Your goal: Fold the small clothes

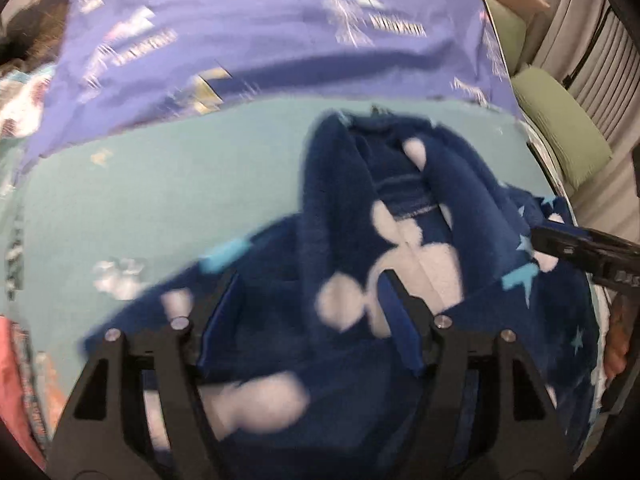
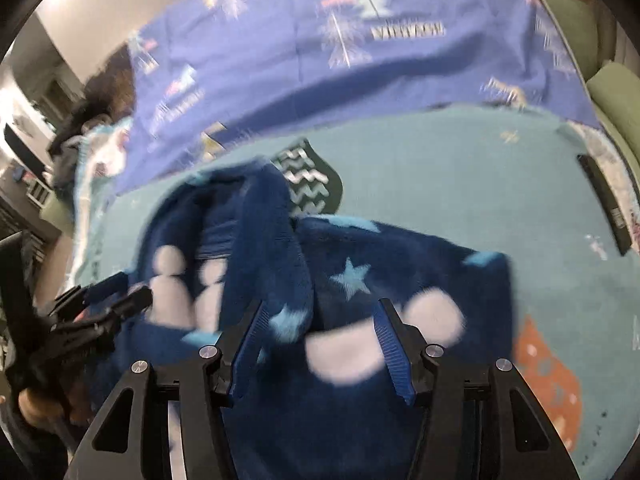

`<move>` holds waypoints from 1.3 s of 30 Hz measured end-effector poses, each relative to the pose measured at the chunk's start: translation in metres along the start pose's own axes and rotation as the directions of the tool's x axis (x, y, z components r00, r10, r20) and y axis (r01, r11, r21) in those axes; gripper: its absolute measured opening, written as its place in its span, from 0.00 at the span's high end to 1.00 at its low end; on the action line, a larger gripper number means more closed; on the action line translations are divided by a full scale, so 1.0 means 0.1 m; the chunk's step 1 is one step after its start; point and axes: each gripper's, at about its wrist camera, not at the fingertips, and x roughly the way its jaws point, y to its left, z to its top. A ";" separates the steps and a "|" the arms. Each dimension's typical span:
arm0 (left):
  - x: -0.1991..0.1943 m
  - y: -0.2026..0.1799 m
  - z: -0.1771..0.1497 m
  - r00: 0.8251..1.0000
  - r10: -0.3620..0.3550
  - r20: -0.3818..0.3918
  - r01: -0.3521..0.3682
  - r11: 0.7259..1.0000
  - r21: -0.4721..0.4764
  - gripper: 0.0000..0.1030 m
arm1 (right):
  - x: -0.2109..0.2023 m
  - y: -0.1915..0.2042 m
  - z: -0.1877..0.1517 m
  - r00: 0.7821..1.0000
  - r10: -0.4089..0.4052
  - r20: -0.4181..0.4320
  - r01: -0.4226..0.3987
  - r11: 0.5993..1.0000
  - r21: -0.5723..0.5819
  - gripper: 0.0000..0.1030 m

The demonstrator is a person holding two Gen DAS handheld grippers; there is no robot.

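On the teal bedspread [image 2: 480,184] the blue fleece garment [image 1: 400,208] lies with its long axis running near to far, bunched directly under both tools; left gripper [image 1: 308,328] and right gripper [image 2: 316,344] hover side by side, jaws spread, gripping nothing.

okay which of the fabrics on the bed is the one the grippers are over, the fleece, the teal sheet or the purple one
The dark blue fleece garment with white blobs and pale stars; both grippers hang open over it. The teal sheet lies beneath; the purple printed sheet sits farther back.

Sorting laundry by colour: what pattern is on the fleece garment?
Navy fleece garment with white blobs and light-blue stars, clearest in the right wrist view.
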 end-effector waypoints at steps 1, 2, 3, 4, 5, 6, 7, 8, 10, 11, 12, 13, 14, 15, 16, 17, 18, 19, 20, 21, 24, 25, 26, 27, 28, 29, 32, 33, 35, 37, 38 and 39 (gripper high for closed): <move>0.04 -0.04 0.00 1.000 -0.015 -0.004 0.016 1.000 0.008 0.55 | 0.10 -0.01 0.01 1.000 0.003 -0.022 -0.002 1.000 0.016 0.46; 0.05 -0.08 0.01 0.999 -0.045 -0.008 0.045 0.999 0.028 0.77 | 0.17 -0.03 0.03 0.999 0.022 -0.037 -0.020 0.999 0.042 0.46; 0.04 -0.12 0.02 0.999 -0.042 -0.004 0.042 0.998 0.038 0.89 | 0.20 -0.06 0.02 0.998 0.042 -0.038 -0.039 0.997 0.067 0.62; -0.02 -0.14 0.02 0.999 -0.024 0.021 0.023 0.998 0.057 0.91 | 0.19 -0.08 0.00 0.997 0.068 -0.024 -0.066 0.995 0.078 0.98; -0.07 -0.16 0.03 0.999 -0.005 0.041 0.002 0.997 0.074 0.91 | 0.17 -0.10 -0.02 0.996 0.086 -0.021 -0.083 0.993 0.088 0.96; -0.12 -0.14 0.03 0.997 0.028 0.066 -0.034 0.996 0.085 0.91 | 0.12 -0.16 -0.03 0.997 0.073 0.001 -0.073 0.991 0.111 0.99; -0.14 -0.10 0.03 0.996 0.045 0.079 -0.052 0.995 0.087 0.91 | 0.07 -0.22 -0.04 1.000 0.004 0.026 -0.007 0.992 0.123 0.99; -0.10 -0.01 0.02 0.996 0.049 0.071 -0.055 0.995 0.085 0.90 | 0.06 -0.27 -0.05 0.994 -0.103 0.047 0.097 0.989 0.109 0.99; 0.04 0.14 -0.03 0.999 0.038 0.029 -0.040 0.998 0.053 0.87 | 0.19 -0.39 -0.07 0.993 -0.122 0.005 0.121 0.989 0.089 1.00; 0.05 0.18 -0.06 0.999 0.028 0.036 -0.029 0.999 0.042 0.85 | 0.20 -0.44 -0.10 0.997 -0.080 0.006 0.079 0.991 0.106 1.00; 0.01 0.19 -0.08 0.998 0.025 0.055 -0.027 0.999 0.039 0.83 | 0.13 -0.45 -0.12 0.998 -0.059 0.032 0.056 0.993 0.106 0.99; -0.06 0.18 -0.09 0.998 0.022 0.066 -0.024 0.999 0.034 0.82 | 0.07 -0.43 -0.13 0.998 -0.047 0.039 0.043 0.994 0.102 0.98; -0.15 0.18 -0.10 0.997 0.021 0.073 -0.022 1.000 0.021 0.77 | 0.01 -0.43 -0.16 0.998 -0.040 0.042 0.035 0.994 0.101 0.97; -0.25 0.19 -0.13 0.997 0.015 0.079 -0.016 1.000 0.012 0.69 | -0.12 -0.40 -0.23 0.998 -0.028 0.051 0.023 0.995 0.096 0.95; -0.38 0.19 -0.16 0.996 -0.003 0.091 0.002 1.000 0.012 0.65 | -0.20 -0.39 -0.29 0.998 -0.022 0.060 0.016 0.996 0.087 0.92; -0.51 0.19 -0.21 0.994 -0.010 0.108 0.008 1.000 0.017 0.53 | -0.31 -0.38 -0.38 0.997 -0.019 0.069 0.014 0.997 0.073 0.91; -0.64 0.20 -0.26 0.992 -0.004 0.128 0.002 1.000 0.021 0.42 | -0.44 -0.37 -0.50 0.997 -0.018 0.078 0.013 0.998 0.056 0.88; -0.85 0.23 -0.38 0.987 0.004 0.162 -0.008 1.000 0.026 0.39 | -0.56 -0.37 -0.65 0.996 -0.013 0.089 0.009 0.999 0.045 0.87; -0.98 0.25 -0.47 0.983 -0.001 0.183 -0.005 1.000 0.029 0.36 | -0.67 -0.39 -0.77 0.995 -0.003 0.099 -0.001 0.999 0.039 0.86; -1.14 0.29 -0.62 0.981 -0.009 0.196 0.003 0.999 0.032 0.33 | -0.76 -0.44 -0.88 0.995 0.008 0.102 -0.011 0.999 0.035 0.84; -1.41 0.41 -1.03 0.983 -0.005 0.185 0.000 1.000 0.029 0.31 | -0.99 -0.54 -1.38 0.996 0.024 0.082 -0.028 0.998 0.052 0.82; -1.47 0.46 -1.18 0.985 0.000 0.171 -0.004 1.000 0.023 0.31 | -1.03 -0.58 -1.48 0.997 0.019 0.071 -0.023 0.998 0.059 0.82; -1.54 0.52 -1.38 0.988 0.002 0.154 -0.004 1.000 0.008 0.31 | -1.08 -0.63 -1.62 0.998 0.006 0.058 -0.010 0.998 0.067 0.82; -1.58 0.56 -1.53 0.990 0.000 0.140 0.001 1.000 -0.008 0.31 | -1.13 -0.67 -1.75 0.999 -0.008 0.049 0.004 0.997 0.073 0.82; -1.61 0.60 -1.66 0.992 -0.008 0.129 0.011 1.000 -0.023 0.31 | -1.18 -0.71 -1.92 0.999 -0.021 0.040 0.018 0.997 0.082 0.82; -1.64 0.64 -1.85 0.993 -0.027 0.111 0.033 0.998 -0.048 0.31 | -1.22 -0.76 -2.05 0.999 -0.022 0.033 0.019 0.996 0.090 0.82; -1.71 0.65 -2.29 0.996 -0.052 0.069 0.058 0.995 -0.078 0.31 | -1.36 -0.89 -2.43 1.000 -0.004 0.019 0.002 0.991 0.134 0.82; -1.74 0.64 -2.42 0.997 -0.059 0.059 0.064 0.995 -0.083 0.31 | -1.40 -0.91 -2.52 1.000 0.001 0.022 -0.004 0.990 0.144 0.82; -1.78 0.62 -2.64 0.996 -0.084 0.036 0.087 0.992 -0.093 0.31 | -1.53 -0.95 -2.75 0.999 0.021 0.042 -0.028 0.985 0.167 0.82; -1.84 0.58 -2.83 0.993 -0.119 0.015 0.120 0.987 -0.103 0.31 | -1.65 -0.97 -2.91 0.997 0.045 0.070 -0.057 0.983 0.172 0.82; -1.88 0.53 -2.93 0.989 -0.145 0.006 0.145 0.984 -0.105 0.31 | -1.71 -0.96 -2.98 0.995 0.051 0.081 -0.064 0.984 0.169 0.82; -1.90 0.51 -3.00 0.987 -0.162 -0.003 0.161 0.982 -0.104 0.31 | -1.77 -0.95 -3.06 0.996 0.049 0.079 -0.061 0.984 0.165 0.77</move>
